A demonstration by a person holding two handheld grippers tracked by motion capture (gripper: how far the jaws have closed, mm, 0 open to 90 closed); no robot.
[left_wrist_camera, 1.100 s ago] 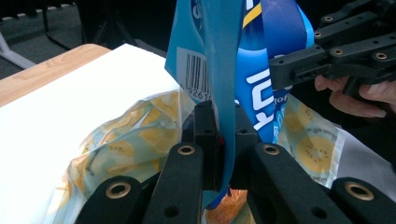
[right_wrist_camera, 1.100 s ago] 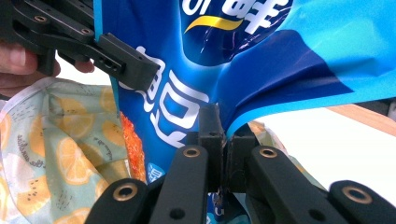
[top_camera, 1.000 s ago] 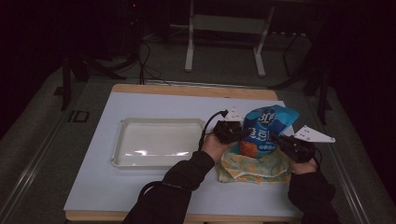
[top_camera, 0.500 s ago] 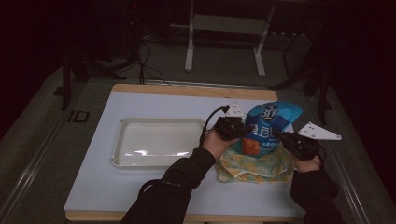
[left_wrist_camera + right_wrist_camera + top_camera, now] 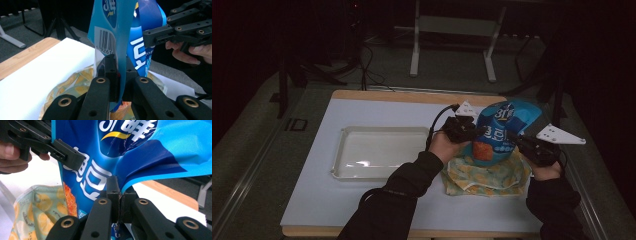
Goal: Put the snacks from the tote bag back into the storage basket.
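Two grippers share one load: the blue snack bag (image 5: 502,131), held upright above the yellow lemon-print pouch (image 5: 486,175) at the right of the table. In the left gripper view the left gripper (image 5: 119,83) has its jaws clamped on the bag's side seam, just under the barcode. In the right gripper view the right gripper (image 5: 118,201) pinches a fold of the opposite edge, its jaws closed tight on the film.

Doing this step well, as I judge it, means keeping both pinches firm and moving the two hands at one pace, so the thin film neither tears nor slips. The bag should clear the pouch before it travels left toward the white tray (image 5: 343,140), which lies well apart on the pale mat (image 5: 312,200).

Against the earlier frames, the bag stands taller and has risen off the pouch, and the right gripper sits a little lower and closer in; the dim high view makes the exact shift hard to judge.
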